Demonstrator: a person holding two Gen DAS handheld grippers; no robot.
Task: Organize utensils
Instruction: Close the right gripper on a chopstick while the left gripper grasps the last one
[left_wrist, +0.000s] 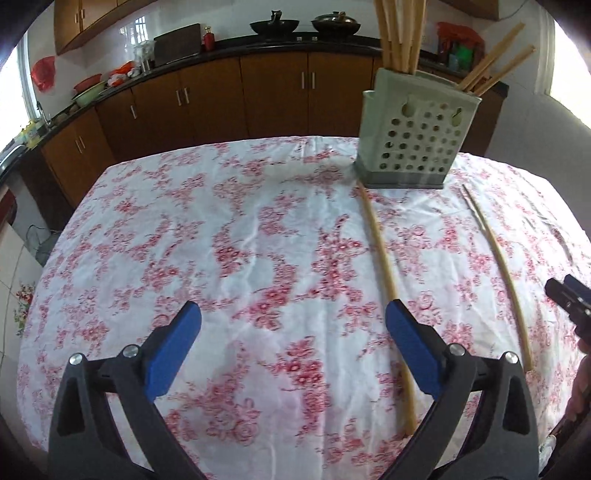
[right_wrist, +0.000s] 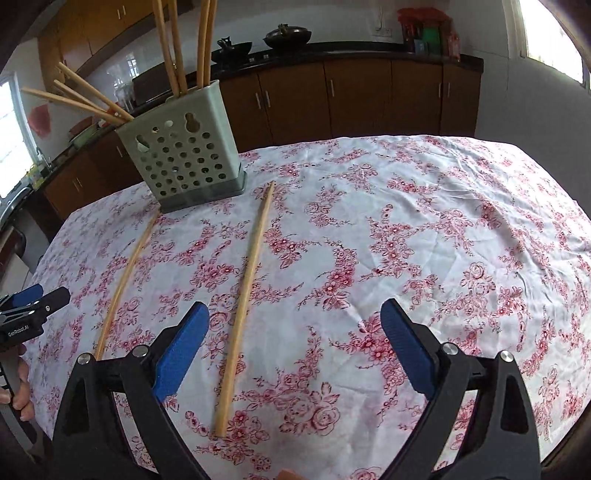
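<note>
A pale green perforated utensil holder (left_wrist: 415, 142) stands on the flowered tablecloth (left_wrist: 240, 240) at the far right, with several bamboo chopsticks (left_wrist: 400, 33) upright in it. Two loose chopsticks lie on the cloth in front of it: one (left_wrist: 380, 247) runs under my left gripper's right finger, the other (left_wrist: 498, 266) lies further right. My left gripper (left_wrist: 293, 321) is open and empty above the cloth. In the right wrist view the holder (right_wrist: 184, 162) stands at the far left, one chopstick (right_wrist: 245, 295) lies between the fingers near the left one, the other (right_wrist: 125, 273) lies further left. My right gripper (right_wrist: 295, 321) is open and empty.
Brown kitchen cabinets (left_wrist: 221, 96) with a dark counter run behind the table, with woks (left_wrist: 273, 26) and bowls on it. The table's far edge is just behind the holder. The left gripper's tip (right_wrist: 37, 299) shows at the left edge of the right wrist view.
</note>
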